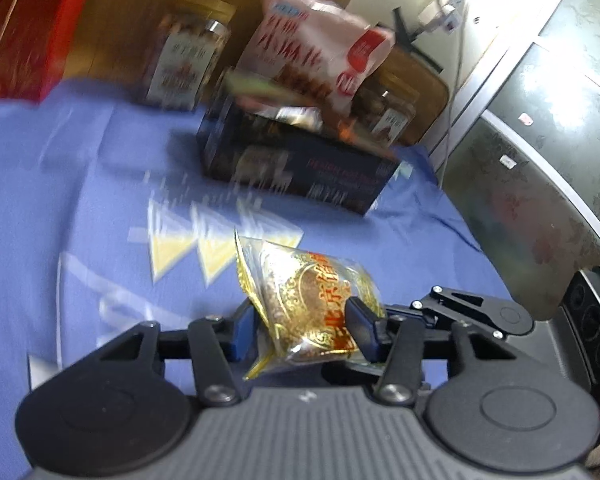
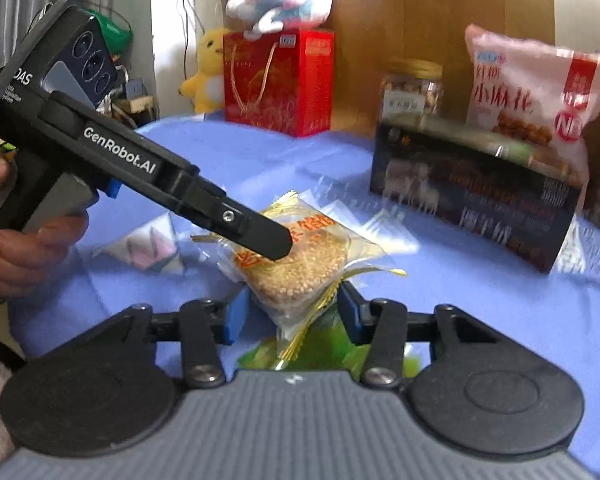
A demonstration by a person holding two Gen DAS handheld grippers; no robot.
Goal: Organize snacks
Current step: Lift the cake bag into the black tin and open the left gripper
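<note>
Right, both grippers are on the same sesame cake packet (image 2: 300,256), which sits low over the blue cloth (image 2: 260,160), just in front of the dark box (image 2: 476,196). The left gripper (image 1: 304,328) has its blue pads pressed to the wrapper's sides, and the right gripper (image 2: 292,312) pinches the near corner by the gold seal. With no earlier view given, I'd call both closed on it. The trick now, I'd judge, is to let one side release first so the thin film doesn't tear or twist, then carry the packet level towards the box (the pink bag (image 2: 536,92) already leans there, with a jar (image 2: 412,88) behind). Readable writing: "GenRobot.AI" on the left tool's body, "小麻花" on the pink bag; the packet's red characters are too smeared to read.
</note>
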